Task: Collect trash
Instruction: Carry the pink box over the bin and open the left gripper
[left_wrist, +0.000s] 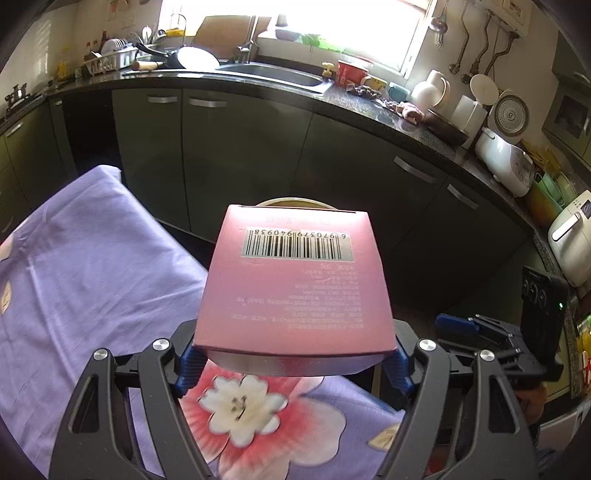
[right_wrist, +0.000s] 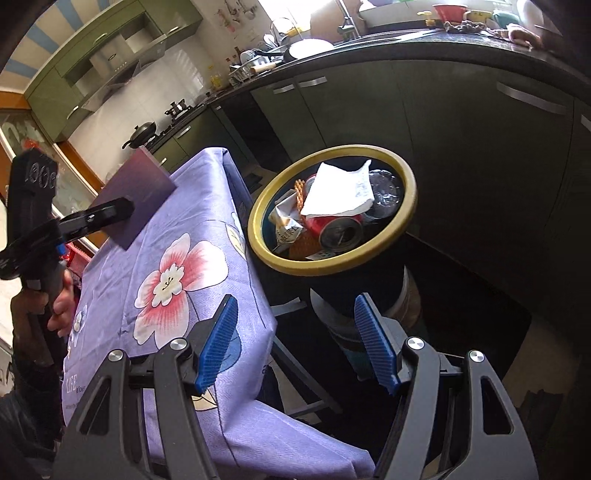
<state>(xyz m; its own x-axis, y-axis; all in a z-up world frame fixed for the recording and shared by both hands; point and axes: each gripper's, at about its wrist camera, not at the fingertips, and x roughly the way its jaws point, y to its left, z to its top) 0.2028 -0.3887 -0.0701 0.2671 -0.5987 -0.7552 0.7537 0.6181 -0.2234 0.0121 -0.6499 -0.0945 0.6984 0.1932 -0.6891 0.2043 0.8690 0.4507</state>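
Squarely between the left gripper's (left_wrist: 295, 358) clamped jaws — pink box (left_wrist: 293, 284); right gripper (right_wrist: 299, 343) wide, empty.

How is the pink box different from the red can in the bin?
The pink box is flat-sided and looks uncrushed; the red can is round.
The pink box is held up above the flowery tablecloth by the left gripper; the red can lies on its side in the yellow-rimmed bin among other rubbish.
The box shows a barcode; the can shows its metal end.
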